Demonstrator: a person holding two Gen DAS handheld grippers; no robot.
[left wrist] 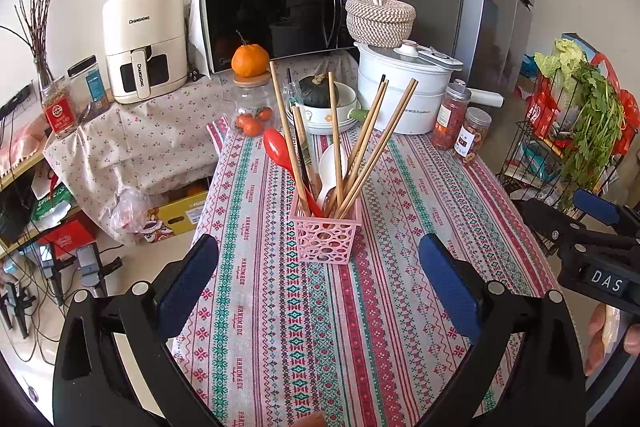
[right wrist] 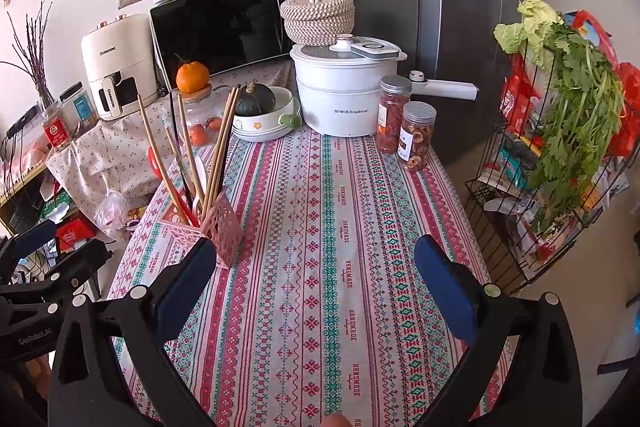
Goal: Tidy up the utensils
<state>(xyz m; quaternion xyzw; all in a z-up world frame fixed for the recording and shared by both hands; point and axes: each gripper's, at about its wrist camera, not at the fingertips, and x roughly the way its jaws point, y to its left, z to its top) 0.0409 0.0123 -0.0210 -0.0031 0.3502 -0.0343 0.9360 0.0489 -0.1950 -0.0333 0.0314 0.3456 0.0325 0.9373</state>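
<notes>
The pink holder [left wrist: 326,237] with upright, fanned-out chopsticks [left wrist: 362,151] stands just ahead of the left gripper [left wrist: 318,281], jaws spread and empty, while the equally spread right gripper [right wrist: 316,283] sits farther right.

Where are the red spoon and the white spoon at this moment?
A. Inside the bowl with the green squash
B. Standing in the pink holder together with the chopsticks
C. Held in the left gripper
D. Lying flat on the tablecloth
B: the red spoon and the white spoon stand in the pink holder among the chopsticks, and the left gripper is open with nothing in it.
</notes>
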